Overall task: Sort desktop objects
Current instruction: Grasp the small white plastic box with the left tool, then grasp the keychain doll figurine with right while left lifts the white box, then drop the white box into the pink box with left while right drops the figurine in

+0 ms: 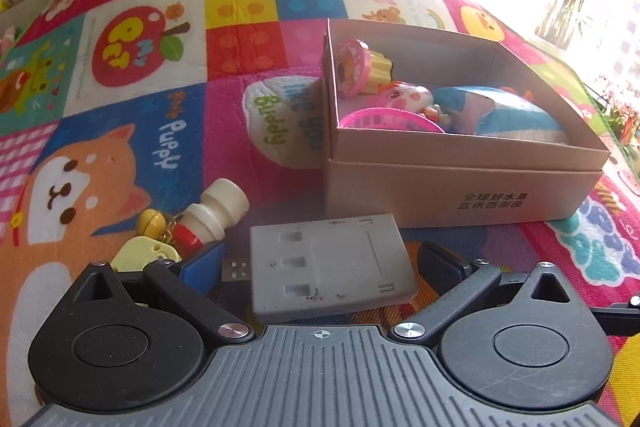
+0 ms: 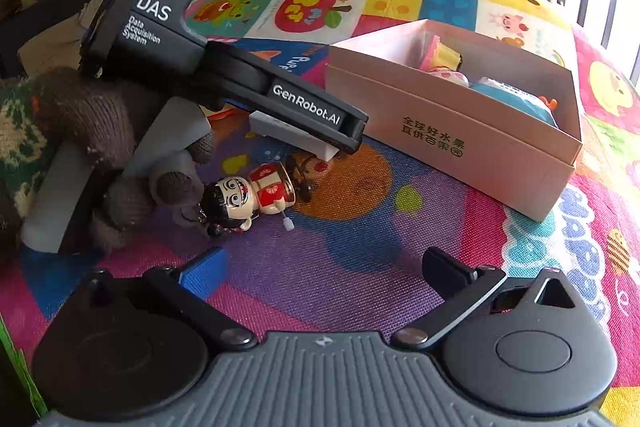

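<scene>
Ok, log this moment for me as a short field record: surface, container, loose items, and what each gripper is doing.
surface: colourful cartoon-print play mat
container: open cardboard box, already holding several toys
left gripper: fingers around the grey rectangular plastic USB block; contact unclear
right gripper: open, nothing between the fingers, above the mat
loose item: wind-up doll figurine in red costume, lying on its side on the mat beside the left gripper
other: yellow bell keychain next to the figurine

Patchwork mat [image 1: 240, 7] in pink, red, yellow and blue cartoon squares; tan cardboard box [image 1: 460, 187]; grey adapter [image 1: 332, 263]; figurine [image 2: 256, 193] red-dressed, seemingly black-haired.
</scene>
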Demonstrator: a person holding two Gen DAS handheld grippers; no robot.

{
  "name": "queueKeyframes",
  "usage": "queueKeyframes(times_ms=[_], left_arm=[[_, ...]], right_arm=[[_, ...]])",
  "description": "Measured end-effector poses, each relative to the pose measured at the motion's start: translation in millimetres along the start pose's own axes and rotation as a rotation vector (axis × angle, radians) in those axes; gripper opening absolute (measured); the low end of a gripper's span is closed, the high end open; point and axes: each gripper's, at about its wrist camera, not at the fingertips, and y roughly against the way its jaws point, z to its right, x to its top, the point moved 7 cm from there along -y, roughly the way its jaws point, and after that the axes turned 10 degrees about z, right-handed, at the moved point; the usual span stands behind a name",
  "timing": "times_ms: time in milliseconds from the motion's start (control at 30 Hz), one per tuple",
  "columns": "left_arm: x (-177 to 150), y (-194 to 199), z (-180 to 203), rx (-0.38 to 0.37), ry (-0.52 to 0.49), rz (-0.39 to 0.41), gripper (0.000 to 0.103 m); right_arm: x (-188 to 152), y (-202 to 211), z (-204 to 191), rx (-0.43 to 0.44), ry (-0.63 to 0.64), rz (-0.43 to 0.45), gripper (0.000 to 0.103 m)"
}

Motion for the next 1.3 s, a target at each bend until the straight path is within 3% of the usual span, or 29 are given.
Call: queueKeyframes(times_ms=[200,433,633,767,833,900,1067,1300], left_arm=[[-8.6,16.4,-19.2,0.013,0.012,0.013,0.097],[-55.9,93.7,-54.8,-0.039,0.066,0.001,0.097],[-86.9,142.1,-73.4,-0.085,0.075,0.003,0.099],[-90.9,148.9,-70.4,-0.081,0.052,0.014,0.100],[-90.6,147.2,-68.9,-0.071,0.051,0.018,0.101],[-91.3,141.7,-67.4,-0.048,0.052,0.006,0.101],[-92.2,136.0,-58.5,0.036,0.007,0.004,0.101],[-91.6,142.7,-47.9,0.026,0.004,0.012,0.095]], right_arm=[[-1.1,5.8,-2.9,0.007,0.032,0.022,0.103],[5.3,9.4,-11.0,0.020,0.104,0.045,0.103],[23.4,-7.3,-34.1,0.094,0.198,0.056,0.103],[29.7,-26.3,-39.6,0.152,0.180,0.010,0.097],[31.5,-36.0,-34.9,0.158,0.125,-0.031,0.087],[33.7,-38.5,-30.8,0.147,0.077,-0.048,0.069],[35.4,-16.5,-29.7,0.128,0.098,-0.032,0.067],[30.4,27.1,-11.2,0.059,0.098,-0.022,0.067]])
